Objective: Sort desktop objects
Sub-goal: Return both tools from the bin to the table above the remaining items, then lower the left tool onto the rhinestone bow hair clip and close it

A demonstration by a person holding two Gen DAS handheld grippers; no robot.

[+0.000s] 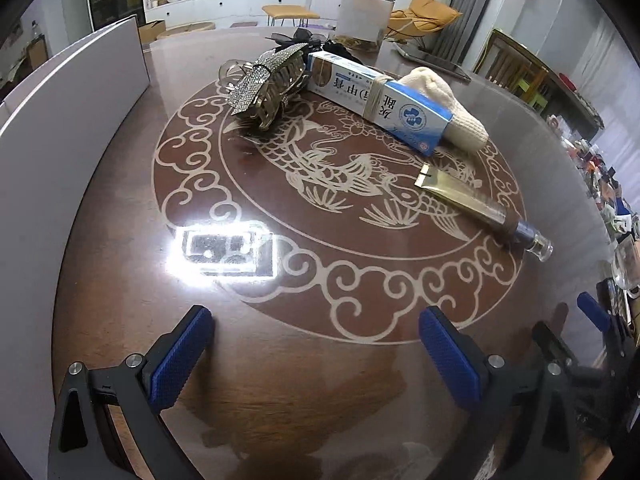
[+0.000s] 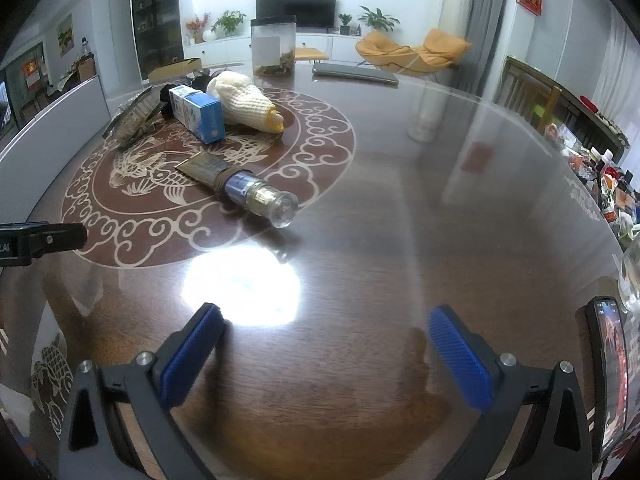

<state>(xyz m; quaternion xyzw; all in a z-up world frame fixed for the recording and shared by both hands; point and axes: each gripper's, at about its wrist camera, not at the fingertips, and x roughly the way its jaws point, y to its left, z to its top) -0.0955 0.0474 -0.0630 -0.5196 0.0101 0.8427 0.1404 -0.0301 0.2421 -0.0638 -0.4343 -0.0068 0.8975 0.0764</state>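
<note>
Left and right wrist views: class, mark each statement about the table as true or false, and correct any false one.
1. Both hand-held grippers, left and right, are open and empty. True.
2. The gold tube stands upright on its cap. False: it lies flat on the table.
3. The blue and white box has a rubber band around it. True.
4. The cream knitted glove lies far from the box. False: it lies right beside the box.
5. The rhinestone hair clip is held by the left hand-held gripper. False: it rests on the table.
</note>
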